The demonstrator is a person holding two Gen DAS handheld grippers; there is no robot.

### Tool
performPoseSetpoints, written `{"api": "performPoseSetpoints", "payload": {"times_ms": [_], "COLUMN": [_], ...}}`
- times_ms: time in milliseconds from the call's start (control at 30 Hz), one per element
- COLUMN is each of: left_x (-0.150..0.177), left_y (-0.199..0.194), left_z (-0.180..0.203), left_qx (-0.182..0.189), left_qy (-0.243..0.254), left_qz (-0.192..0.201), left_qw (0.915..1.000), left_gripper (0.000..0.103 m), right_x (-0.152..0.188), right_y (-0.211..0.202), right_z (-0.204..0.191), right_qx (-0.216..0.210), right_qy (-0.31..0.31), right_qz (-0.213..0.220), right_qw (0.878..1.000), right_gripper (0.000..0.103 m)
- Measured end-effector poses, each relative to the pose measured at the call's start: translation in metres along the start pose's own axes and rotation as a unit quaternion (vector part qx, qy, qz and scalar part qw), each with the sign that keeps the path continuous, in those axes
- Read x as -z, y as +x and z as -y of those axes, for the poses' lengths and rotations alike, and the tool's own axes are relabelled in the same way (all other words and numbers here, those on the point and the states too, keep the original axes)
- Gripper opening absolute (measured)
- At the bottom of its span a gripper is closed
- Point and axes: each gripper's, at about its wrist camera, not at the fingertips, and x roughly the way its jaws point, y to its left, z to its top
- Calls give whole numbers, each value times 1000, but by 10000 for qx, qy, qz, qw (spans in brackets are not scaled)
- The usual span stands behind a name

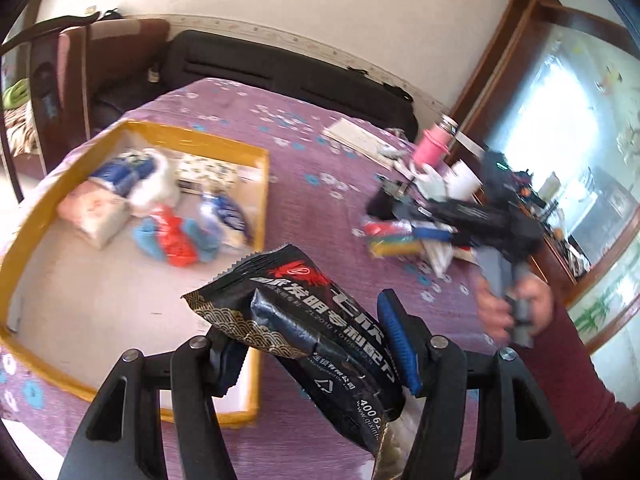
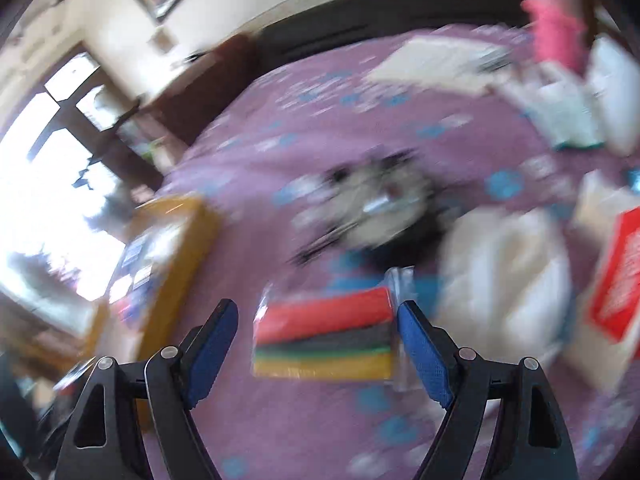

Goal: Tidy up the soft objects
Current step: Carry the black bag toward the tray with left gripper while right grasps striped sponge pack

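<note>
Gripping a black snack packet (image 1: 316, 320), the left gripper (image 1: 320, 344) has its blue-padded fingers (image 1: 396, 336) pressed against both sides of the packet, which tilts upward with its crimped end pointing toward a yellow-rimmed tray (image 1: 264, 200). The packet is in the air above the near right corner of that tray. The tray rests on a bed covered with a purple flowered bedspread (image 1: 312, 152). Inside the tray, toward its far side, lie several soft packages: a pale pink pack (image 1: 96, 216), a blue and white bundle (image 1: 124, 172), and a red and blue bundle (image 1: 176, 236).

To the right on the bedspread sits a loose heap of items, among them a striped packet (image 2: 324, 336) of red, dark, green and yellow layers in clear wrap. The right gripper (image 2: 316, 344) hovers over this striped packet with its fingers (image 2: 424, 348) spread wide, one on each side and not touching it. From the left camera, the person's right hand (image 1: 516, 304) in a dark red sleeve holds that gripper's handle. A pink bottle (image 1: 432, 146) stands farther back. The right camera's view is heavily blurred.
</note>
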Motion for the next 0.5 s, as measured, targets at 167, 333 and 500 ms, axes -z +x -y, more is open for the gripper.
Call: {"api": "performPoseSetpoints", "payload": {"times_ms": [167,333,500], "left_x": [-3,-2,-5], "left_y": [0,-1,-14], "left_z": [-24,-38,-57], "left_qx": [-43,-110,-470], "left_qy": [-207,-353,-422], "left_qz": [4,-28,48], "left_qw": [9998,9993,9980], "left_gripper": [61,61,61], "right_x": [19,26,41], "right_y": [-27,-5,38], "right_z": [-29,-54,-99], "right_qx": [-51,740,1256], "right_qy": [-570,-1432,-2823], "right_qz": [55,-203,-583], "right_qw": [9983,9867,9493], "right_gripper": [87,87,87]}}
